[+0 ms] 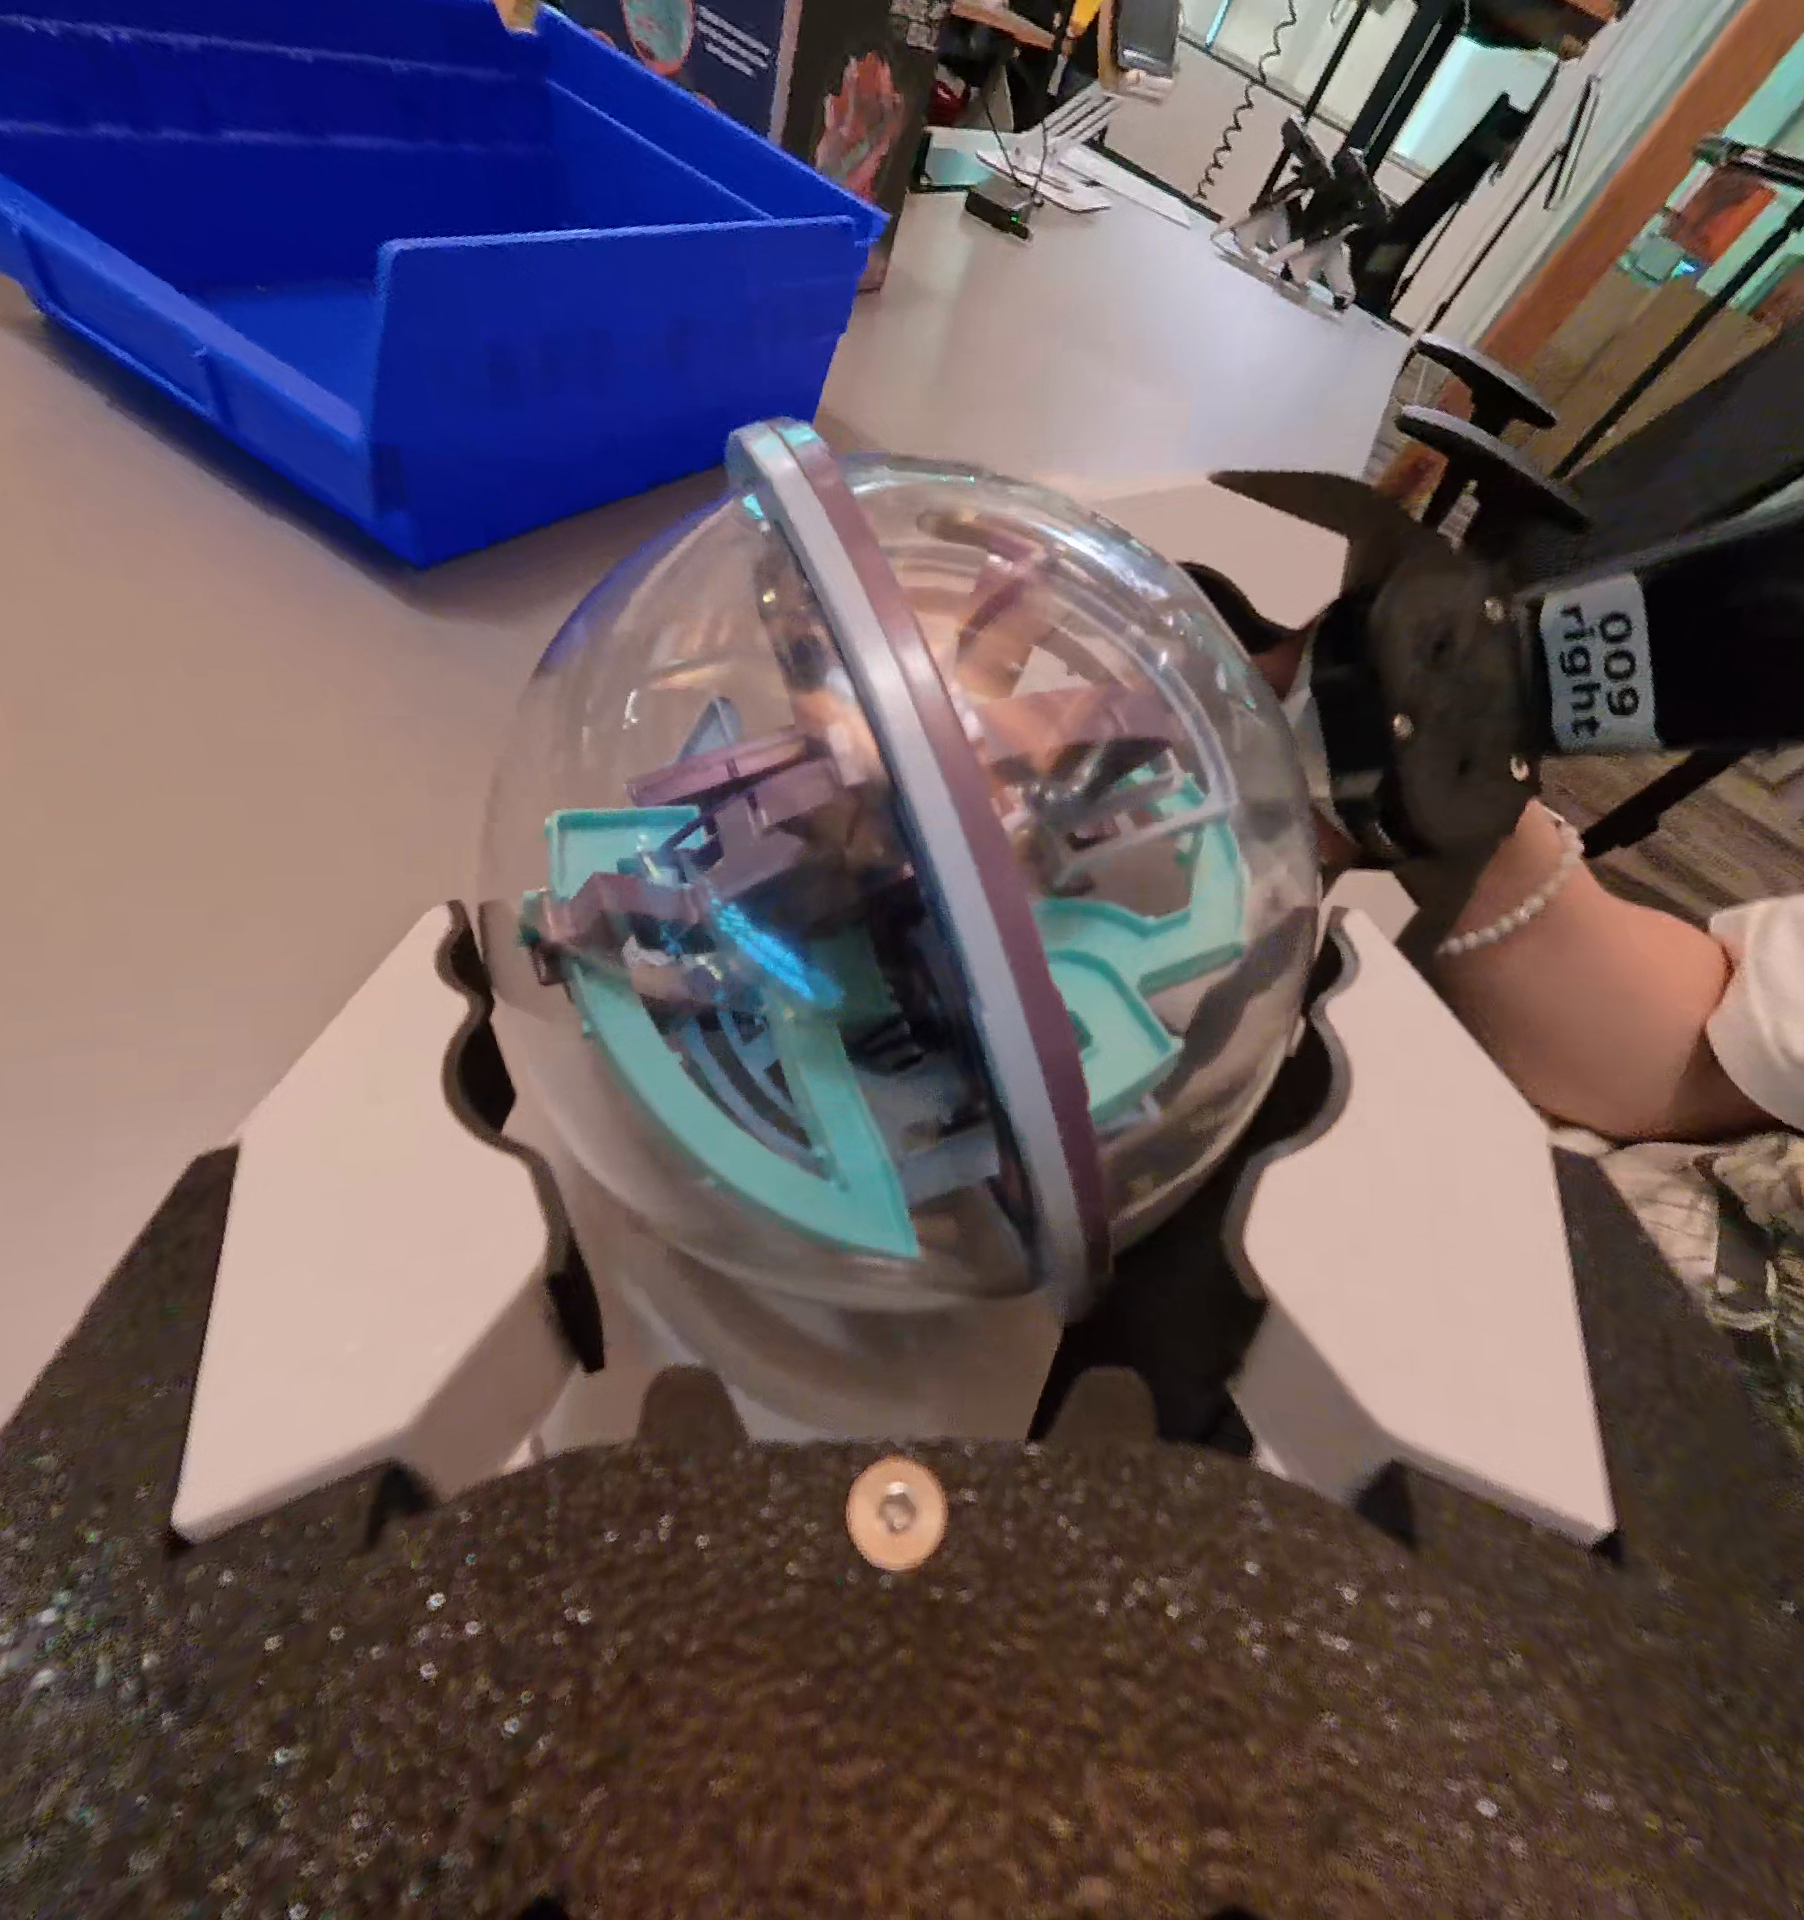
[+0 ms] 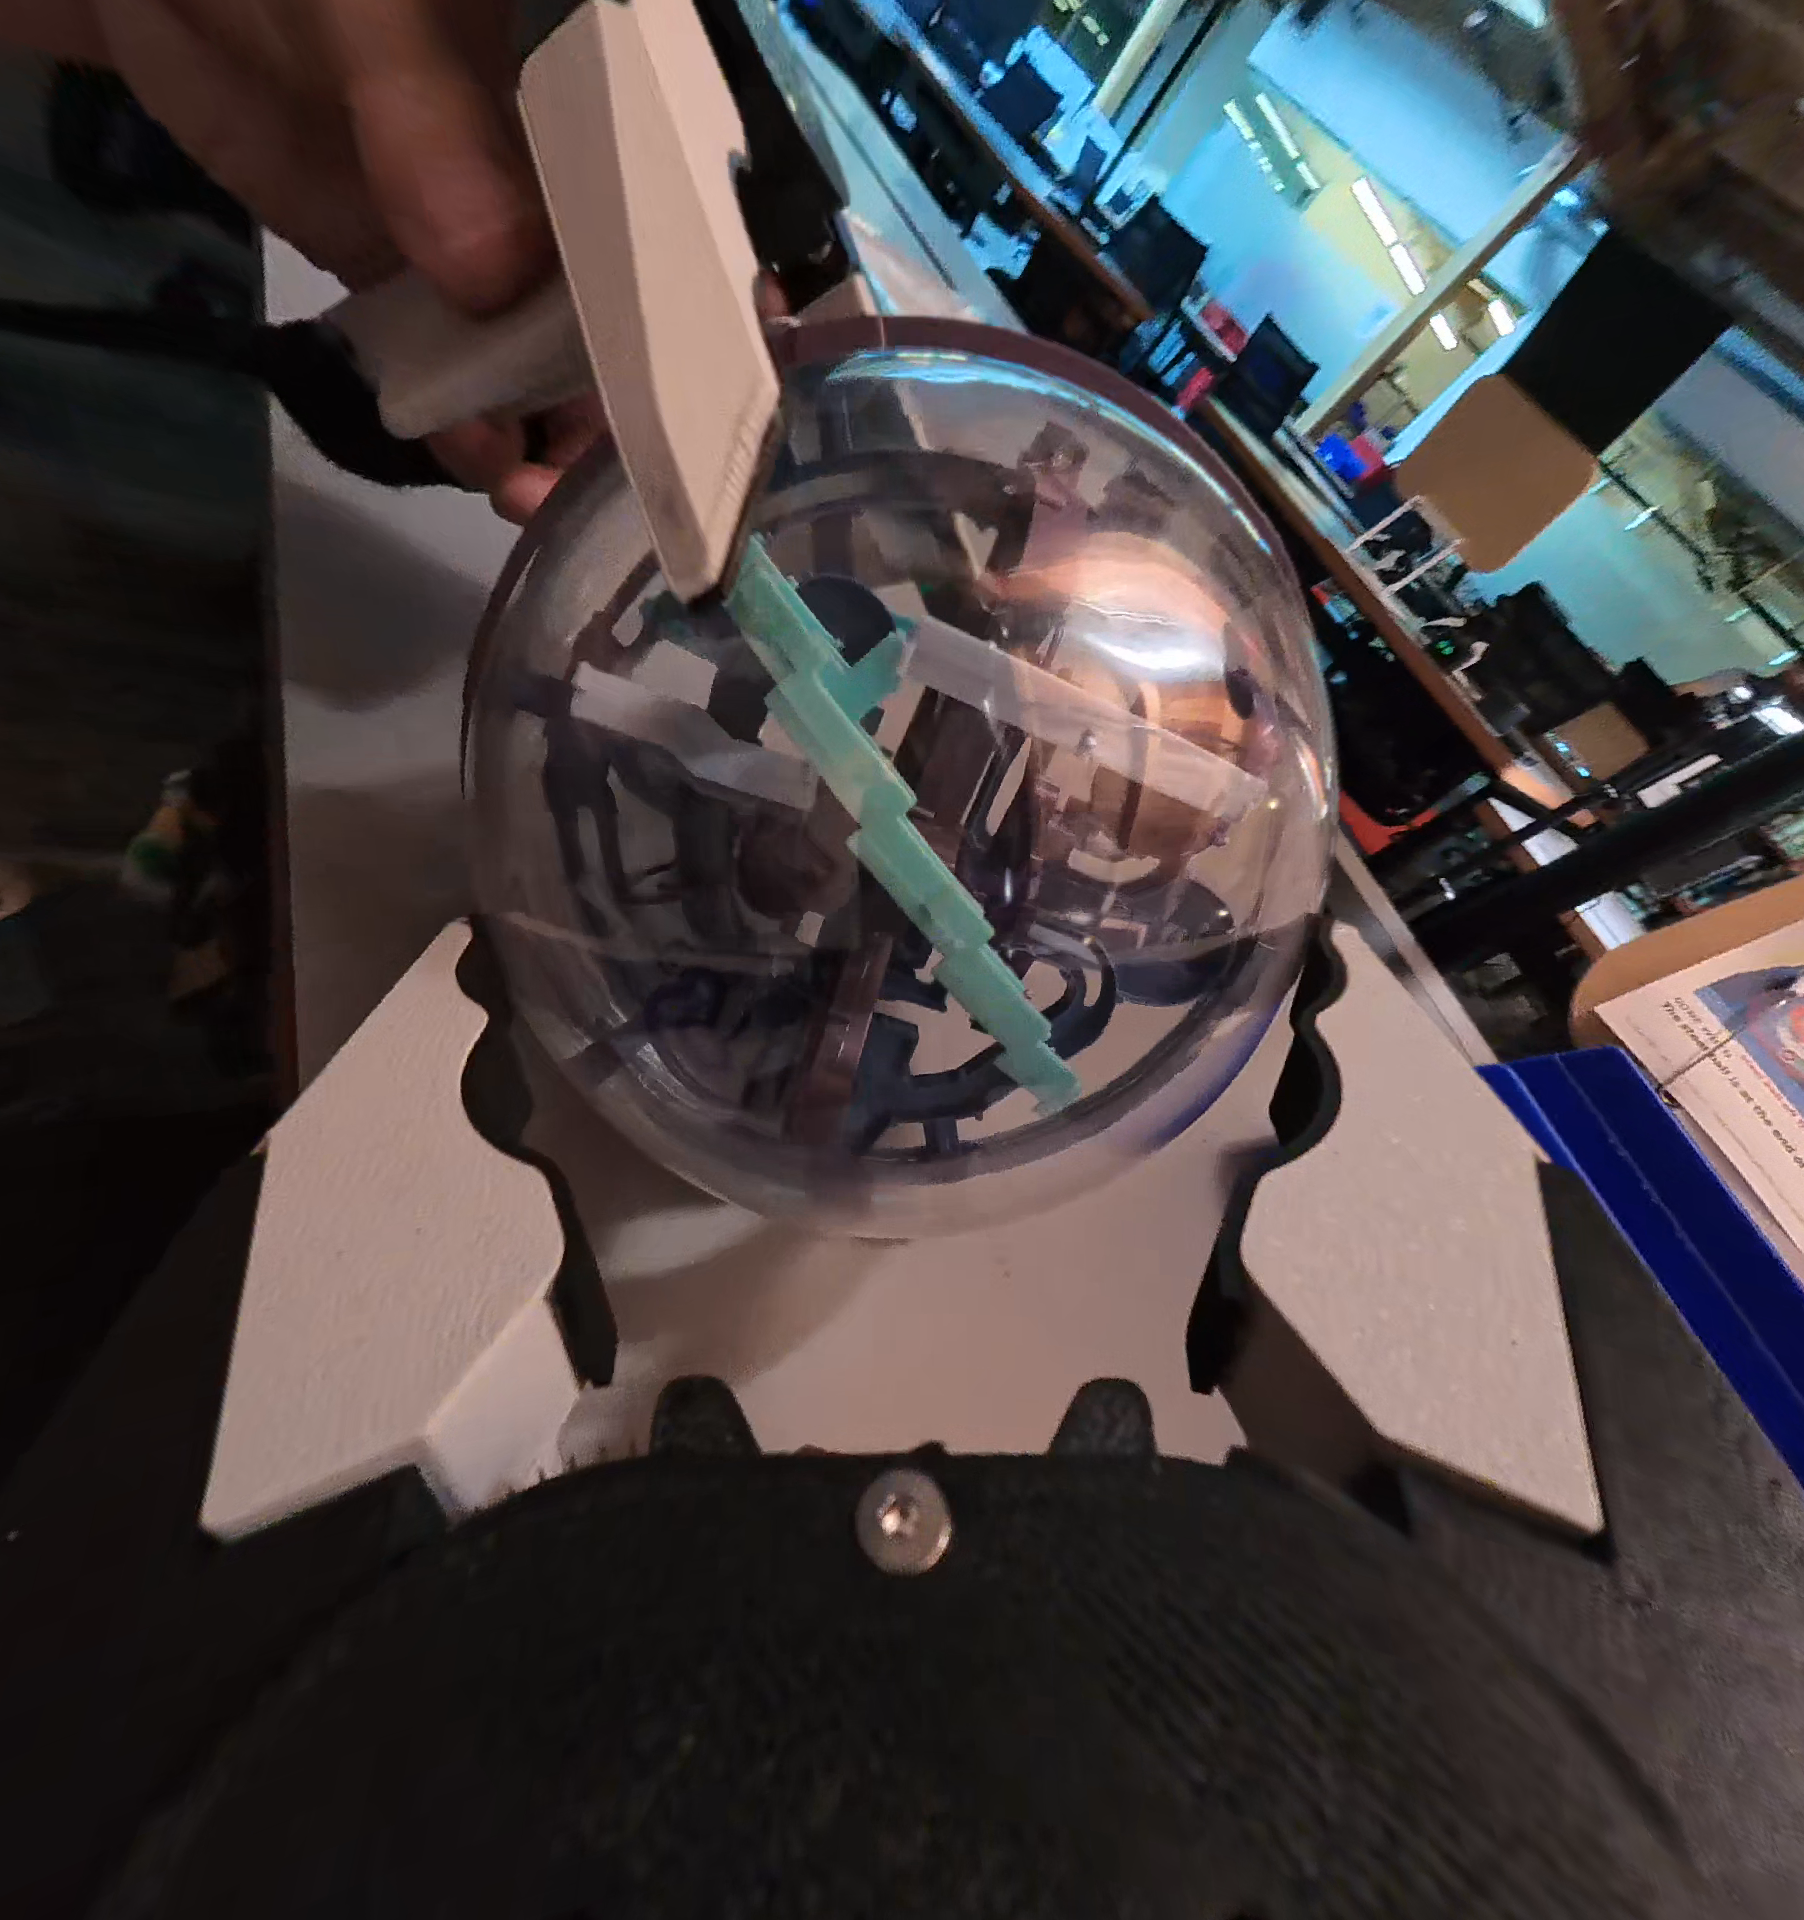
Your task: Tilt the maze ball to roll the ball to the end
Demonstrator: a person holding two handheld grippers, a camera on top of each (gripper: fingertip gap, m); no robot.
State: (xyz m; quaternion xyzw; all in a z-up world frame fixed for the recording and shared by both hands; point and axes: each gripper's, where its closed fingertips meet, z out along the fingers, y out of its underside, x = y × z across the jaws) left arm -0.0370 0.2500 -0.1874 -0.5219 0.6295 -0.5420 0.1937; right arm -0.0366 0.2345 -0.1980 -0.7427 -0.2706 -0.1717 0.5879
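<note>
Black gripper body [image 1: 877, 1662], maze ball [image 1: 898, 883], beige table [image 1: 150, 779], blue bin [image 1: 358, 312].

A pale beige tabletop [image 1: 150, 727] carries a blue plastic bin [image 1: 358, 312]. Beyond it stand black tripod stands [image 1: 1334, 187], an orange-brown column [image 1: 1646, 156] and long tables [image 2: 1293, 499]. Glass partitions [image 2: 1397, 208] admit cool, bright light.

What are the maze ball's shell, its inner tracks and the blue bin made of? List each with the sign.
Maze ball shell: clear glossy hard plastic, likely; see-through with highlights.
Inner tracks: opaque matte moulded plastic, teal and purple.
Blue bin: rigid moulded plastic, slight sheen, ribbed walls.
</note>
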